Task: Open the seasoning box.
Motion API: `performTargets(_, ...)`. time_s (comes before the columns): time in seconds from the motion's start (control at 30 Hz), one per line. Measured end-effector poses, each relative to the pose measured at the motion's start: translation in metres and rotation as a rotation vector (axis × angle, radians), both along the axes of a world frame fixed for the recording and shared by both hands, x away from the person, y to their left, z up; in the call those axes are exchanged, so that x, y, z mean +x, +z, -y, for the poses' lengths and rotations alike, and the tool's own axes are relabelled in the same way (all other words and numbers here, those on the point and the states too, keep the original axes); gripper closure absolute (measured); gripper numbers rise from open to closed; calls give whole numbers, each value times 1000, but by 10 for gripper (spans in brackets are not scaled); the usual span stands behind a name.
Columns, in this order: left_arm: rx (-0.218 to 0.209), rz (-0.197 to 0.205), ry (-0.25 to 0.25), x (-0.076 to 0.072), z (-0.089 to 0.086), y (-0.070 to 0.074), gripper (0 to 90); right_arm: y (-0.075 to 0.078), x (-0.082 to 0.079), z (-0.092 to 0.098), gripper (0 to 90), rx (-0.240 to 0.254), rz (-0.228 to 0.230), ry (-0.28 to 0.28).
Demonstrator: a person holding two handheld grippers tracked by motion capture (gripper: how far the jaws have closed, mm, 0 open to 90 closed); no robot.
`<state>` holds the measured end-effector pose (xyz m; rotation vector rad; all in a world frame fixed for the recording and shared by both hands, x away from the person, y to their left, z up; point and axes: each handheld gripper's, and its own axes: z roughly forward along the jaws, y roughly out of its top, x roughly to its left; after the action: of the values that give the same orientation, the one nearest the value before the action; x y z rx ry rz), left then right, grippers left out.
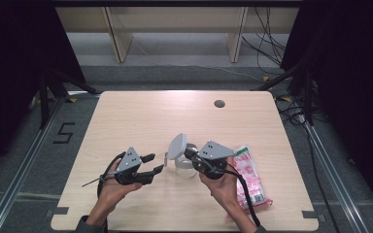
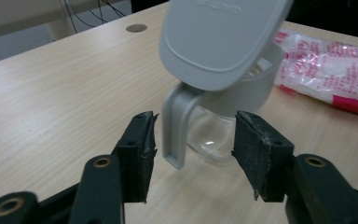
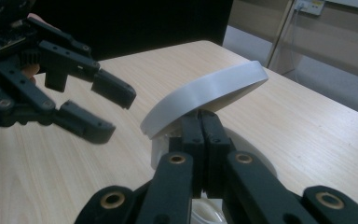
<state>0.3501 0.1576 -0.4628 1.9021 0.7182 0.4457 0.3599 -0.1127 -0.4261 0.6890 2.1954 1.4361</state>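
The small clear glass jug has a see-through, colourless body, while its collar, its handle and its hinged oval plastic lid are all a plain pale grey. The two-jaw left gripper and the two-jaw right gripper are matt black, with brass-coloured rings at their pivots and a light grey plate on top of each. The flat plastic packet is translucent white, printed with a dense pink-red pattern and a small touch of green at one end. The rectangular wooden table is pale beige with a fine, straight grain.
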Motion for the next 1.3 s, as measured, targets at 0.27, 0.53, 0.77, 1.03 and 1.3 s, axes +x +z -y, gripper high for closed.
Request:
performTargets(0.27, -10, -28, 27, -10, 5, -8, 403, 2, 0, -7, 900, 8, 5, 12)
performTargets(0.53, -21, -51, 26, -24, 10, -16, 359, 3, 0, -11, 900, 12, -15, 16)
performTargets(0.77, 0, -52, 33, -29, 13, -20, 321, 2, 0, -21, 900, 25, 3, 50)
performTargets(1.03, 1, -49, 36, -33, 14, -25, 317, 6, -1, -23, 893, 17, 9, 57)
performTargets(1.3, 12, -37, 47, -37, 13, -27, 309, 10, -1, 4, 761, 35, 1, 19)
